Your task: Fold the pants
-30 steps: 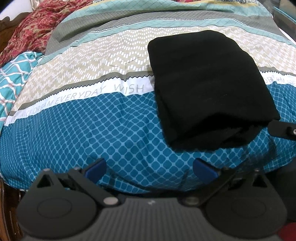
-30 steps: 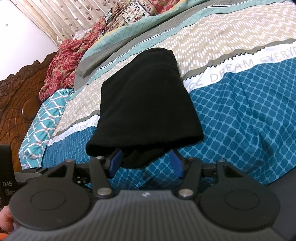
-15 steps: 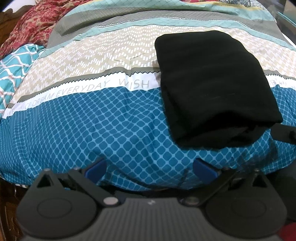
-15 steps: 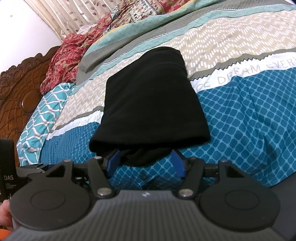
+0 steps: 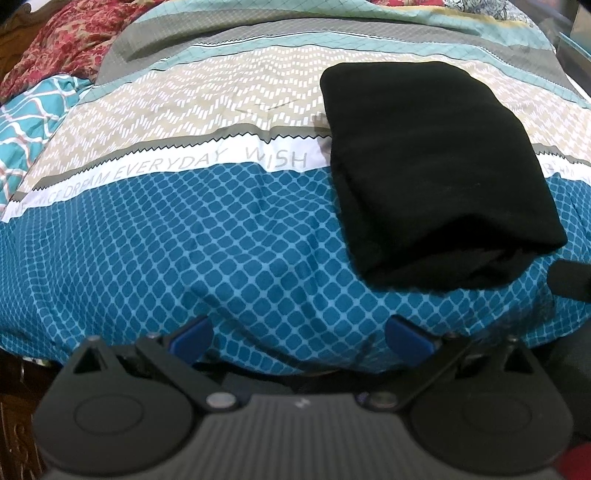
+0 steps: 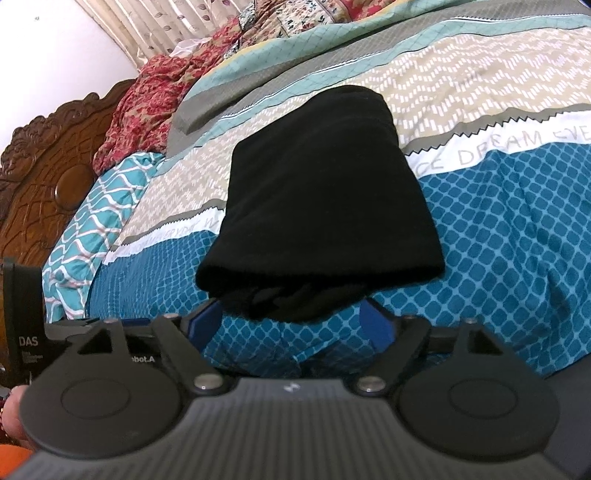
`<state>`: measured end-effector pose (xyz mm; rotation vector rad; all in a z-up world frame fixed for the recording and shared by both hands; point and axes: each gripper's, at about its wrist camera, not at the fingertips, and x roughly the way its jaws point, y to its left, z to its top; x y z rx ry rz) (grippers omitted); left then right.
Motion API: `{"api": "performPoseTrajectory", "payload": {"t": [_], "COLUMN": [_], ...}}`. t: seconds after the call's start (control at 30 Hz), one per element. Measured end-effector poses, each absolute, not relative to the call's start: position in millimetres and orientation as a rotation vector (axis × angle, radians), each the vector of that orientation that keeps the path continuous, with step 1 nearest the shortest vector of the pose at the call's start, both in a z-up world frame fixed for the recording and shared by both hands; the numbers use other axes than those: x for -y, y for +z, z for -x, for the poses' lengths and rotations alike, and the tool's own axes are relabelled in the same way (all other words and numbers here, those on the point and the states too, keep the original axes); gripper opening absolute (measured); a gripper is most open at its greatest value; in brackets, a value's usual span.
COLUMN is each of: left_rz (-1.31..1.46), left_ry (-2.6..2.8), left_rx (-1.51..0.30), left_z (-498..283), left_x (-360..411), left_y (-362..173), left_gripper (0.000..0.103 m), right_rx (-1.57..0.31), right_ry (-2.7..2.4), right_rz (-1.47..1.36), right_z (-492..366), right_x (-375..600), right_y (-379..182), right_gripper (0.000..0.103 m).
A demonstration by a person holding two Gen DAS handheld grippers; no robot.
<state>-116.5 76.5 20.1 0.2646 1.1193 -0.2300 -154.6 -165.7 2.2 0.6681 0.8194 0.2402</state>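
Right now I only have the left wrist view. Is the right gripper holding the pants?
Observer: No. The right gripper is open, with its jaws on either side of the near edge of the pants.
Operator: Is that near edge tidy?
Observer: Not quite. Loose lower layers bulge out from under the top fold.
Operator: What's beyond the far end of the bed?
Observer: A pale curtain with a leaf print.

Left of the folded pants (image 5: 436, 173) you had open bedspread (image 5: 207, 229); a red blanket (image 5: 62, 44) crowded the far-left corner.
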Motion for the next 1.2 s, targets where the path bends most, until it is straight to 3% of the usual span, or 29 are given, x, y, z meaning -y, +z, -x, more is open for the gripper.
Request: {"api": "performPoseTrajectory", "payload": {"t": [0.83, 1.07, 1.2], "left_rz": [-0.196, -0.024, 0.125], "left_ry": [-0.328, -0.491, -0.602], "left_rx": [-1.097, -1.134, -1.192], "left_z": [103, 62, 21], "left_x": [-95, -109, -102], "left_y": [27, 42, 24], "left_gripper": [0.103, 0.103, 0.103], "right_rx": [-0.759, -0.745, -0.734], "right_ry": [0.128, 0.033, 0.059], "right_rz": [-0.6, -0.679, -0.738], "right_z": [154, 151, 137], "right_x": [201, 239, 253], "right_y": [20, 8, 0], "right_gripper": [0.087, 0.079, 0.078]}}
